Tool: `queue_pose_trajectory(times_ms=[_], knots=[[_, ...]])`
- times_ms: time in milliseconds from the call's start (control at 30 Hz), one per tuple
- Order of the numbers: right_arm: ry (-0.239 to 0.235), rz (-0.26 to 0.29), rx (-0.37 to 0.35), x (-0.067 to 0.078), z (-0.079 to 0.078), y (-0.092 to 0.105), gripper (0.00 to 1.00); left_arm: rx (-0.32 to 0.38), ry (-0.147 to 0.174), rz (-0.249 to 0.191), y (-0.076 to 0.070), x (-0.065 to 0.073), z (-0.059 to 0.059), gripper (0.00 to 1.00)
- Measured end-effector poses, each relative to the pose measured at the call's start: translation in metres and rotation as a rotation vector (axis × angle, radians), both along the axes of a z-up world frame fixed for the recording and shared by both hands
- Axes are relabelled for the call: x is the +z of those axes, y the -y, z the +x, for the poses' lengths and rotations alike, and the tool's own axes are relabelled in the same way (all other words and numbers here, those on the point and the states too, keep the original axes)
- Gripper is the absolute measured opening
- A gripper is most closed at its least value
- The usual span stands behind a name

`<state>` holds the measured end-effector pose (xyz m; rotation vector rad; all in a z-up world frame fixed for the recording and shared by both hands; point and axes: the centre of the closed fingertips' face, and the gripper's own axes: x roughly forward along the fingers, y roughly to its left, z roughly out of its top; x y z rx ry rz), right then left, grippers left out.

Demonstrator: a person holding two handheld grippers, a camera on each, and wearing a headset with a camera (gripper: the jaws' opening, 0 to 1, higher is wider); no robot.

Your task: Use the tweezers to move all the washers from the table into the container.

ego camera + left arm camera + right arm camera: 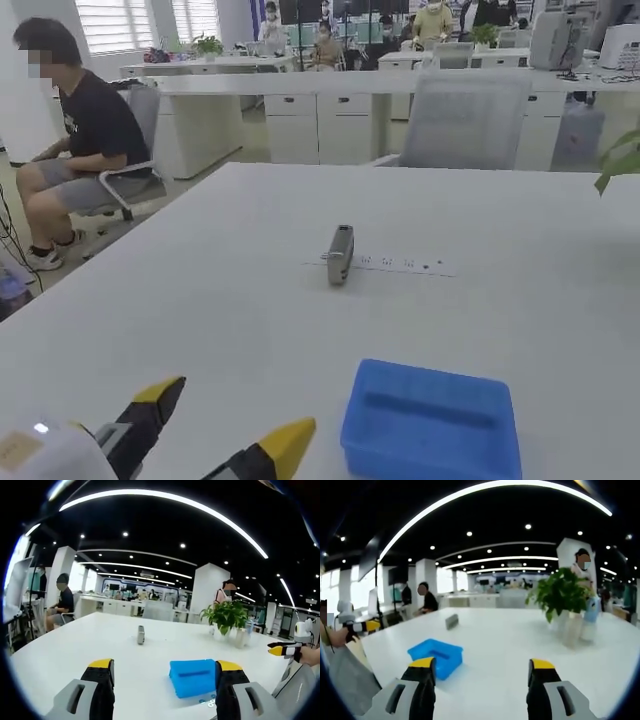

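Note:
A row of tiny dark washers (402,263) lies mid-table, just right of a small grey metal tool (340,253) that looks like the tweezers. The blue container (432,420) sits near the front edge, and nothing shows inside it. My left gripper (228,412) hovers open at the lower left, short of the container, with nothing between its yellow-tipped fingers. In the left gripper view its jaws (165,666) stand wide apart facing the container (192,676) and the tool (141,634). My right gripper (481,663) is open too, with the container (437,656) to its left.
A potted plant (560,595) and bottles stand at the table's right end. An office chair (465,120) is behind the far edge. A person (85,140) sits at the left, off the table. Small ring-like bits (207,700) lie by the container's near side.

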<state>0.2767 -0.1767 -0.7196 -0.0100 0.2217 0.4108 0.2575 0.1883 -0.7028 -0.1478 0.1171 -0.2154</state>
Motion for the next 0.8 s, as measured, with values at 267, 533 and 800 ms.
queue_pose_trajectory(times_ms=[267, 533, 800], knots=[[0.0, -0.017, -0.009, 0.0, 0.0, 0.001, 0.74, 0.002, 0.005, 0.013, 0.0, 0.001, 0.0, 0.84], [-0.013, -0.034, -0.002, -0.003, 0.0, 0.0, 0.74, -0.007, 0.012, 0.011, 0.002, 0.003, 0.0, 0.85], [-0.169, -0.23, 0.149, -0.031, -0.014, -0.017, 0.57, -0.159, -0.103, 0.033, 0.028, -0.009, -0.002, 0.87]])
